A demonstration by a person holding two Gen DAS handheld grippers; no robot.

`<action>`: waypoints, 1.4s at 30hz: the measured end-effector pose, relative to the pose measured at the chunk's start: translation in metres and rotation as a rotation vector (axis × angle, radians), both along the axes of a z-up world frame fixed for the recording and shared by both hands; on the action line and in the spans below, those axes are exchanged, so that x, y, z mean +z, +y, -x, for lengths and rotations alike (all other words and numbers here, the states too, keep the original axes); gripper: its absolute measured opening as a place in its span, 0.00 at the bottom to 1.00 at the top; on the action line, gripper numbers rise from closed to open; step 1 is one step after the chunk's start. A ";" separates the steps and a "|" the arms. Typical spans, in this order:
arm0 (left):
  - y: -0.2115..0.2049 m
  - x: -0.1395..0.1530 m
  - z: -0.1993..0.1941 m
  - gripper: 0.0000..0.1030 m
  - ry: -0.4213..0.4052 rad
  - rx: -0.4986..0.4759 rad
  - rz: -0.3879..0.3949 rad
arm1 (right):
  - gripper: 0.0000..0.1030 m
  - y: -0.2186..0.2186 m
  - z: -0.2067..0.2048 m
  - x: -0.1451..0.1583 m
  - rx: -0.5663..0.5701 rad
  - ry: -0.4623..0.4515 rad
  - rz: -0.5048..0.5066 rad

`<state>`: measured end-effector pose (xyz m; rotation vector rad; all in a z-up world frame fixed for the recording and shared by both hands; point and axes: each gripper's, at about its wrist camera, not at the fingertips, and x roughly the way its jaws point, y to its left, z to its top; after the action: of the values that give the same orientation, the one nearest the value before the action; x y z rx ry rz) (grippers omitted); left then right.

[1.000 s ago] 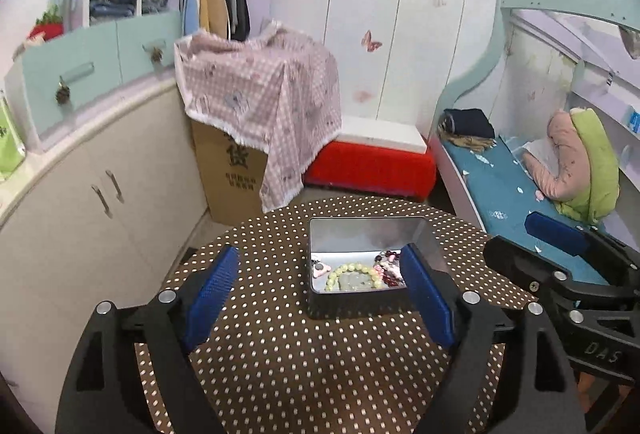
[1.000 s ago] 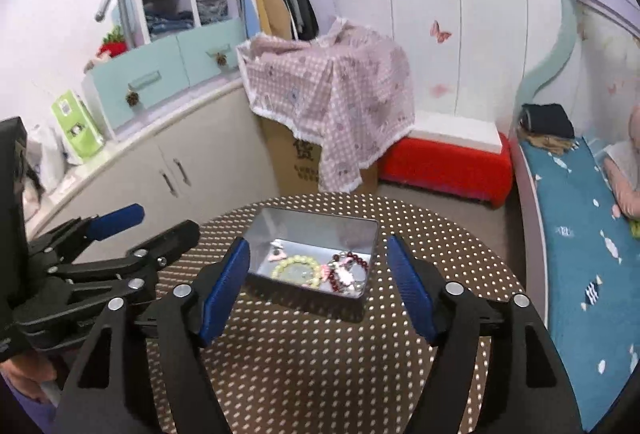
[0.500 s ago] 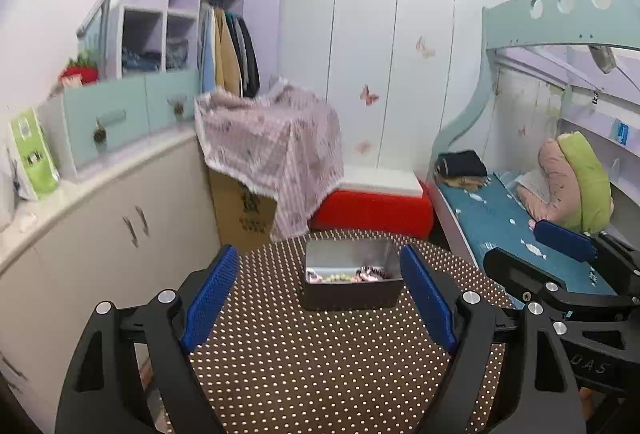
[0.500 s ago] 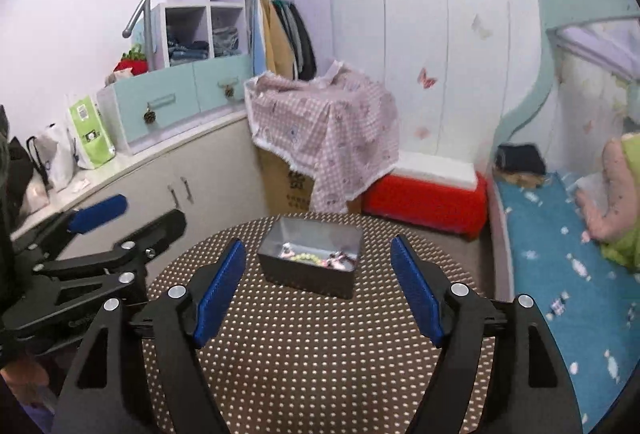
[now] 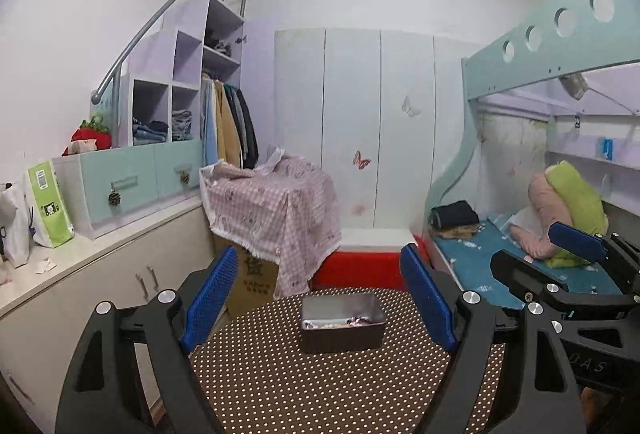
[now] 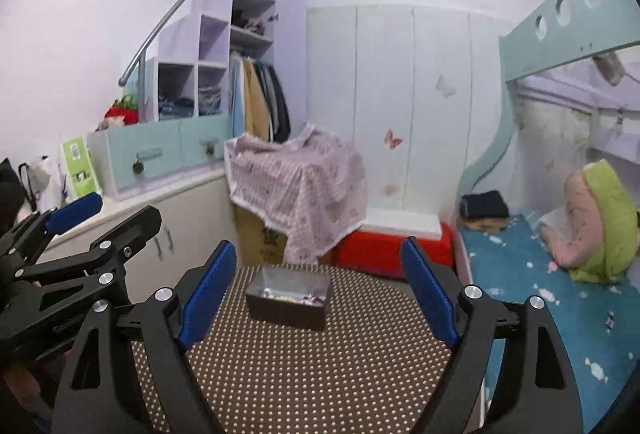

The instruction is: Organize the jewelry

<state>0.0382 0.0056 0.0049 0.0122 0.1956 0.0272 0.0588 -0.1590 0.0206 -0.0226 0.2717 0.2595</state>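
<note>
Both grippers back off since earlier frames; tin (image 5: 341,322) shrinks to lower centre. Our left gripper (image 5: 320,300) and right gripper (image 6: 316,294) gape wide, empty. Jewelry (image 5: 340,322) heaped inside tin on dotted table (image 5: 320,386); we judge task near done, nothing loose visible.

Round table (image 5: 328,386), brown polka-dot cloth; 1 metal tin (image 5: 341,326) on it, far side, jewelry (image 5: 340,322) inside.

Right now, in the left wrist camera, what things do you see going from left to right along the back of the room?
Green bag → hanging coats → checkered cloth over a box → red bench → folded dark clothes → pink and green pillow.
</note>
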 end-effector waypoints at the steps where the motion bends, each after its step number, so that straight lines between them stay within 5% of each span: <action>1: -0.001 0.001 0.002 0.78 -0.007 -0.001 -0.001 | 0.80 0.000 0.002 0.002 -0.003 -0.006 0.000; 42: -0.002 0.002 -0.002 0.82 -0.026 0.033 -0.019 | 0.80 0.002 -0.011 0.000 0.013 0.000 -0.031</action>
<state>0.0400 0.0033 0.0072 0.0277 0.1693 0.0620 0.0694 -0.1573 0.0205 0.0059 0.2675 0.2768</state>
